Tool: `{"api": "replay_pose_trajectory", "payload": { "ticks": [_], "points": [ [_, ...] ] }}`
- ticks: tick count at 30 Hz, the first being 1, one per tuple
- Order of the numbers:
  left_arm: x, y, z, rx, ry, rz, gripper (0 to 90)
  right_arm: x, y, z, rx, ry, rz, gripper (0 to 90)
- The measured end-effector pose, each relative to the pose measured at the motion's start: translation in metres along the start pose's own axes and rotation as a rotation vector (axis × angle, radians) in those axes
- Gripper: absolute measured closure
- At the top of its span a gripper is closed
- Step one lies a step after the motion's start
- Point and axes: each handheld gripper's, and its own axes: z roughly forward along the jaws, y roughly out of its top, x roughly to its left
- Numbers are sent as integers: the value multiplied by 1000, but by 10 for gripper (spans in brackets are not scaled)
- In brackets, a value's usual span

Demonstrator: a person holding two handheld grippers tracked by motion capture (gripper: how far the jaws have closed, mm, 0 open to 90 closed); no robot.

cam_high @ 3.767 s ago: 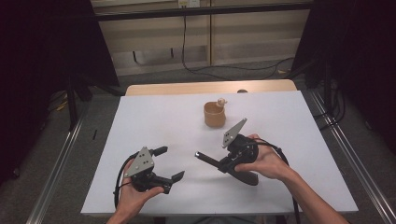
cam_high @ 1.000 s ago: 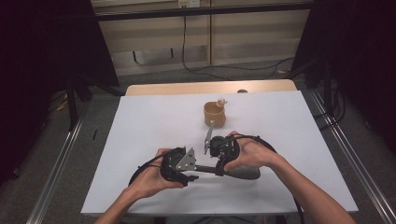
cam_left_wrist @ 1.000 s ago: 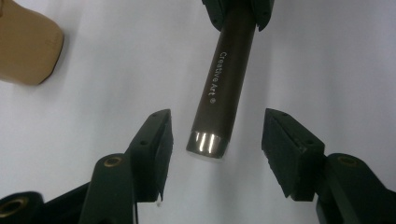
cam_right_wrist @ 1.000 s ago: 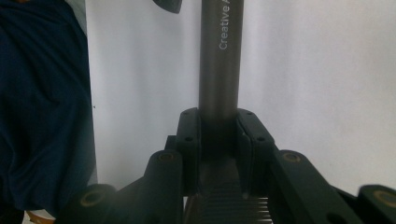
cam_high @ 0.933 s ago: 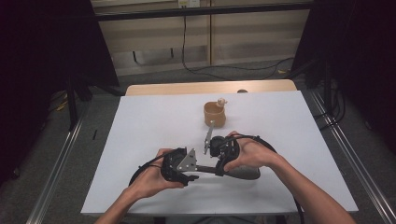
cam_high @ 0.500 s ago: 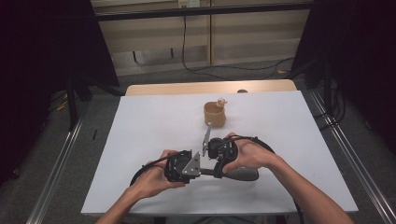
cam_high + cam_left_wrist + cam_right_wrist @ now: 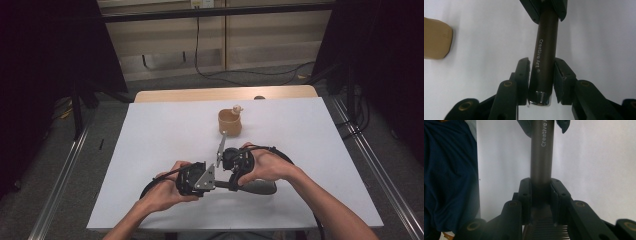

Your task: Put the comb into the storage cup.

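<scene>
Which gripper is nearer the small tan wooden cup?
Right. The right gripper sits just below the small tan wooden cup; the left gripper is lower and further left.

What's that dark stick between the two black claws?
A dark tube printed "Creative Art" bridges them: the left gripper clamps its silver-capped end and the right gripper the other, as both gripper views show.

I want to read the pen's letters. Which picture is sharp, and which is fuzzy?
In the left gripper view the brown pen is sharp, its white lettering readable; in the right gripper view the pen is soft, its lettering cut off; the high view is dim around the table.
</scene>
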Motion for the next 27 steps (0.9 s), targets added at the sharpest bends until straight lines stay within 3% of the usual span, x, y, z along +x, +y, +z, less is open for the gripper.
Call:
{"api": "replay_pose_trajectory", "payload": {
  "ticks": [1,6,7,9,17,21,23,24,27],
  "points": [
    [0,0,0,-2,0,0,687,-2,-1,0,6,-5,-29,727],
    [-1,-2,3,-4,-17,-9,702,-3,-1,0,4,-2,-24,726],
    [-1,-3,3,-10,-21,-22,702,-1,-1,0,-4,-1,4,726],
    [-1,-3,3,-20,-30,-29,709,-4,-2,-1,-3,1,-22,722],
    [1,-4,2,-41,-54,-68,726,-7,-5,-5,-34,1,0,682],
    [2,-9,3,-48,-53,-102,726,-8,-5,-8,-59,-14,9,571],
    [2,-12,4,-79,-44,-129,726,-8,-6,-11,-75,-19,21,489],
    [4,-13,3,-68,-47,-120,726,-8,-6,-12,-84,-24,28,461],
    [6,-18,4,-95,-50,-166,726,-9,-10,-17,-124,-49,61,374]
  ]
}}
